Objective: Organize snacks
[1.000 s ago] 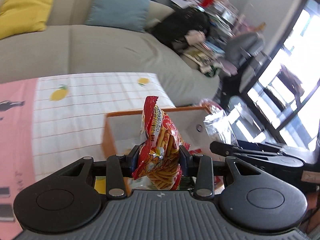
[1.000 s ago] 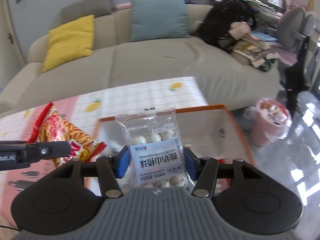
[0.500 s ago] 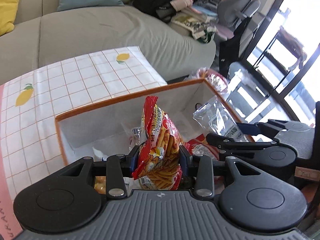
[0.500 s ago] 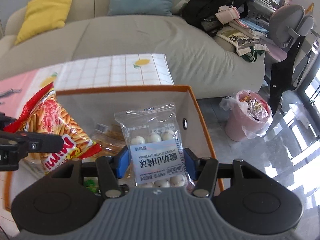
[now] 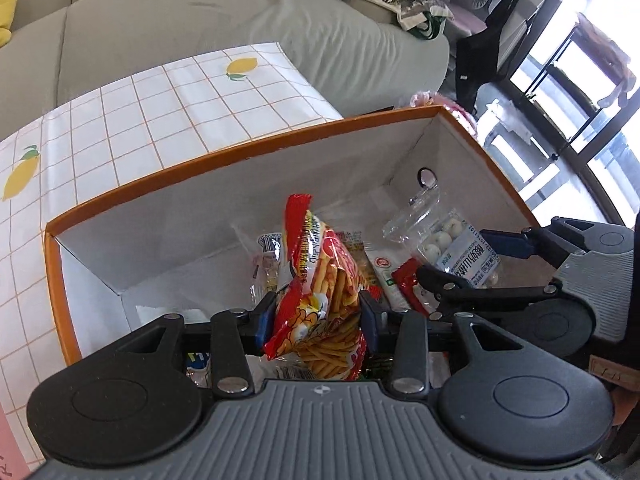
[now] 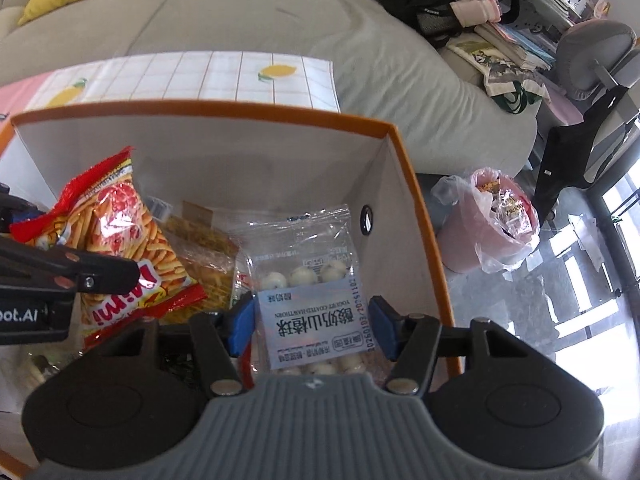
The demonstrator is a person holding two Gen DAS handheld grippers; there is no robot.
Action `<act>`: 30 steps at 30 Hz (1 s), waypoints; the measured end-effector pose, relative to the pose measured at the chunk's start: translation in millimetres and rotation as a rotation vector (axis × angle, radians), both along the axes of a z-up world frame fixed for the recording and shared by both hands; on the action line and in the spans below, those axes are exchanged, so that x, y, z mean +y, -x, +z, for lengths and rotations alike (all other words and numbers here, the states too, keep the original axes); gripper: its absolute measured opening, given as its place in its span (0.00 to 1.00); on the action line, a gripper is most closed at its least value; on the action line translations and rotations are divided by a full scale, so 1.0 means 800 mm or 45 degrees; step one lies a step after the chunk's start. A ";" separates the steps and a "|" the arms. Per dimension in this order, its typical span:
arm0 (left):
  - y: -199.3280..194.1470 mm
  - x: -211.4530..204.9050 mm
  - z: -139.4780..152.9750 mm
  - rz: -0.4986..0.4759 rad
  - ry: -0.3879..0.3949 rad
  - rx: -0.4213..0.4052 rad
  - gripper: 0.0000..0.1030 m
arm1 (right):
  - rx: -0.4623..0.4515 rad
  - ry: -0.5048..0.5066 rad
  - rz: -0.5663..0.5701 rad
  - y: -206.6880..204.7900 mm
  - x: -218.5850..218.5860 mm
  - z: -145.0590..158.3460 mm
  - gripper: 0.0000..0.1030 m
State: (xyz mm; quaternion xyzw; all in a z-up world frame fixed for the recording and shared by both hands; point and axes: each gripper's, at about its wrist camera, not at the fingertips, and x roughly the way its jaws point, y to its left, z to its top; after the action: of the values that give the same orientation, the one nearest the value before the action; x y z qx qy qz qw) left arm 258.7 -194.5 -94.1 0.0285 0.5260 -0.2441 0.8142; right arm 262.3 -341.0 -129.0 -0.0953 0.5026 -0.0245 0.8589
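Loosening inside the orange-rimmed box (image 5: 248,152), left tool (image 5: 316,316) pinches the stick-snack bag (image 5: 320,280), right tool (image 6: 310,322) the yogurt-ball packet (image 6: 312,320) (pink bin (image 6: 480,236) shows rightward only).

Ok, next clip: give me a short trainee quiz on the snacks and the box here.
1. True or false: the orange-rimmed white storage box holds no snacks.
2. Which is nearer the box's round metal eyelet: A, red bag of stick snacks; B, clear packet of white balls?
3. What stands on the floor beside the box?
Key: 1 false; 2 B; 3 a pink bin lined with a plastic bag.
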 end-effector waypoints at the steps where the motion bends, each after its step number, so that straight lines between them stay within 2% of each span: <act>1: -0.001 -0.001 -0.002 -0.003 -0.010 0.007 0.46 | 0.000 0.018 0.013 -0.001 0.003 -0.002 0.58; 3: -0.002 -0.005 -0.005 -0.008 -0.030 0.014 0.48 | 0.015 0.035 0.035 -0.001 0.009 -0.004 0.59; 9: 0.003 0.000 0.004 -0.019 -0.061 -0.027 0.65 | 0.045 0.064 0.046 -0.002 0.015 -0.005 0.60; 14: 0.012 0.013 0.024 0.000 -0.063 -0.068 0.78 | 0.058 0.076 0.050 -0.001 0.021 0.007 0.75; 16: 0.016 0.019 0.035 0.008 -0.054 -0.087 0.78 | 0.045 0.101 0.055 0.002 0.025 0.017 0.84; 18: 0.024 0.025 0.047 0.011 -0.045 -0.116 0.78 | 0.025 0.126 0.044 0.006 0.028 0.030 0.85; 23: 0.062 0.042 0.089 0.013 -0.066 -0.299 0.78 | -0.076 0.070 -0.043 0.031 0.029 0.071 0.86; 26: 0.093 0.056 0.117 0.018 -0.092 -0.438 0.78 | -0.195 -0.002 -0.090 0.062 0.032 0.102 0.90; 30: 0.133 0.075 0.152 0.043 -0.075 -0.562 0.78 | -0.333 -0.113 -0.126 0.110 0.045 0.141 0.91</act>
State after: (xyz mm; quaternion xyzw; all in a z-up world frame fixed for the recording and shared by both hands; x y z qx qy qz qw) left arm 152.5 -134.2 27.1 0.0962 0.3424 -0.2029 0.9123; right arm 173.9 -305.3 -16.1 -0.0283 0.3912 -0.0565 0.9181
